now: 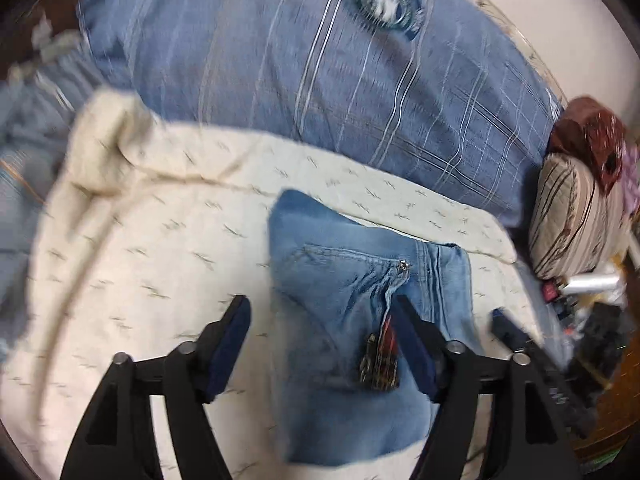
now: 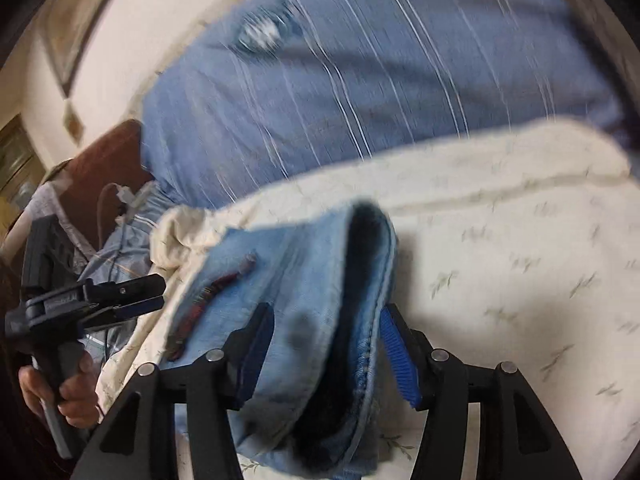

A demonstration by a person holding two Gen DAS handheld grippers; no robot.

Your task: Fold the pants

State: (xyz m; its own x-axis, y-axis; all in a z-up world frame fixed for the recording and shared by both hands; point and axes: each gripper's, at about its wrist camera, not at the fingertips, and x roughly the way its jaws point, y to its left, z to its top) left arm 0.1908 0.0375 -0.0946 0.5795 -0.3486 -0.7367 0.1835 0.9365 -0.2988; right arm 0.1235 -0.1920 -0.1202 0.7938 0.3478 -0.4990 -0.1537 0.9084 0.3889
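Light blue denim pants [image 1: 352,312] lie folded into a compact bundle on a cream patterned sheet [image 1: 140,264]. A pocket seam, a rivet and a dark patch show on top. My left gripper [image 1: 322,306] is open just above the bundle's left part, holding nothing. In the right wrist view the pants [image 2: 316,320] fill the gap of my right gripper [image 2: 326,314], whose jaws stand wide apart on either side of the folded edge. The left gripper [image 2: 156,290] also shows there, at the left, held by a hand. Both views are motion-blurred.
A large blue striped pillow [image 1: 320,80] lies behind the sheet. A striped cushion [image 1: 576,220] and a maroon cloth [image 1: 592,136] sit at the right, with clutter [image 1: 592,300] below them. A cable and plug [image 2: 124,200] lie at the left bed edge.
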